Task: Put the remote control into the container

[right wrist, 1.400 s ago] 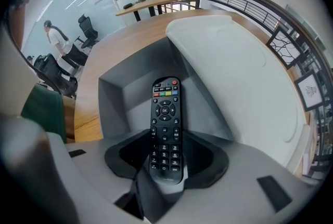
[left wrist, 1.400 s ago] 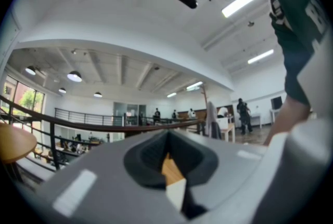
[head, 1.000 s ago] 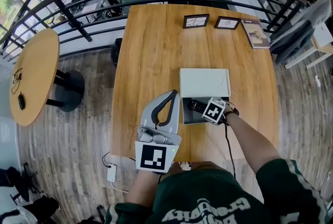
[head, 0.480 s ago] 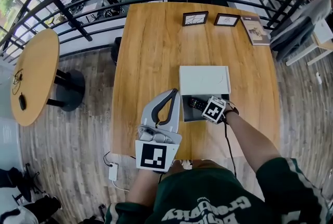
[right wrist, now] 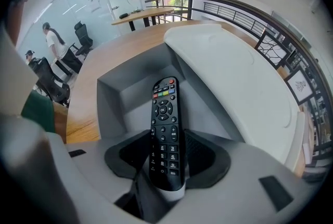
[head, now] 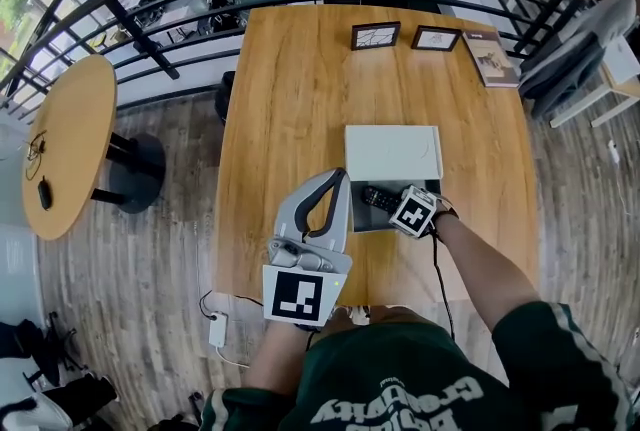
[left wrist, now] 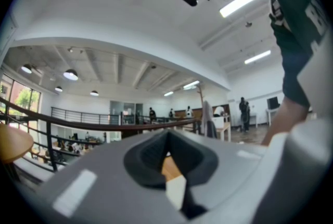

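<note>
The worry here is the release. The right gripper [right wrist: 167,163] points steeply down and pinches the remote control [right wrist: 164,134] by its near end only, with most of its length sticking out past the jaws. If the jaws let go while it hangs tilted like this, I'd guess it drops nose-first, knocks the wall of the container [right wrist: 112,93] and ends up leaning rather than flat. A sideways drift could also catch it on the white lid [head: 392,154] lying just beyond the box.

The remote hangs over the open grey container, its far end dipping inside. It is slim and black, with a red power button, a row of coloured keys, a round pad and number keys.

The left gripper [left wrist: 167,140] waits at the left over the table [head: 290,99], jaws pressed together on nothing.
</note>
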A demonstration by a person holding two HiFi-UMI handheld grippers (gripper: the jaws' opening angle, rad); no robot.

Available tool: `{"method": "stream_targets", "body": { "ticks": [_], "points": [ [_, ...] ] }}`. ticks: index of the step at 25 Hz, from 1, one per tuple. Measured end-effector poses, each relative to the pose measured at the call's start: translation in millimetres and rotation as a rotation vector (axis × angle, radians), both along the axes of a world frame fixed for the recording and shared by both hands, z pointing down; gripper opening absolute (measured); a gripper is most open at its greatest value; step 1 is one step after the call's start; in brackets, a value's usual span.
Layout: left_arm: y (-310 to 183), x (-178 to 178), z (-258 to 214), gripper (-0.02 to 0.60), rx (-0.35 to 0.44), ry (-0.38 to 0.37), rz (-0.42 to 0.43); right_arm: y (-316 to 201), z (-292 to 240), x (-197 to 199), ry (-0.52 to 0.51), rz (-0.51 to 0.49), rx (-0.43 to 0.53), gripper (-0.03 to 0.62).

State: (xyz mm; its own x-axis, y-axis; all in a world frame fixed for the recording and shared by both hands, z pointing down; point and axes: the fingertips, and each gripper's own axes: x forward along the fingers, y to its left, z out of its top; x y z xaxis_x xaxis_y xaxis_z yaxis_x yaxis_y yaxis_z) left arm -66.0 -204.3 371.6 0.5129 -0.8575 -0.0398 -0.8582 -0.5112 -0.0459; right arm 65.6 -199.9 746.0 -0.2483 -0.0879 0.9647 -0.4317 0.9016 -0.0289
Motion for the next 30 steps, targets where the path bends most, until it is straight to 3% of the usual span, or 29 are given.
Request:
{"method": "stream_targets", "body": {
  "ticks": [5,12,24,30],
  "points": [
    [2,0,1,-0.002,0.0,-0.005,0.001,2,1,-2,-0.078,0.077,-0.012,0.206],
    [5,0,1,-0.002,-0.001,-0.009,0.005,1,-9,-9,-0.213,0.205,-0.079,0.308],
    [9,7,-23,-0.002,0.039,0.017,0.009,-11,-36,-5,-0.306,0.325,-0.024,0.311],
    [10,11,-23,-0.002,0.028,0.009,0.027,-7,-44,-12,-0.324,0.312,-0.004,0.311]
  ]
}}
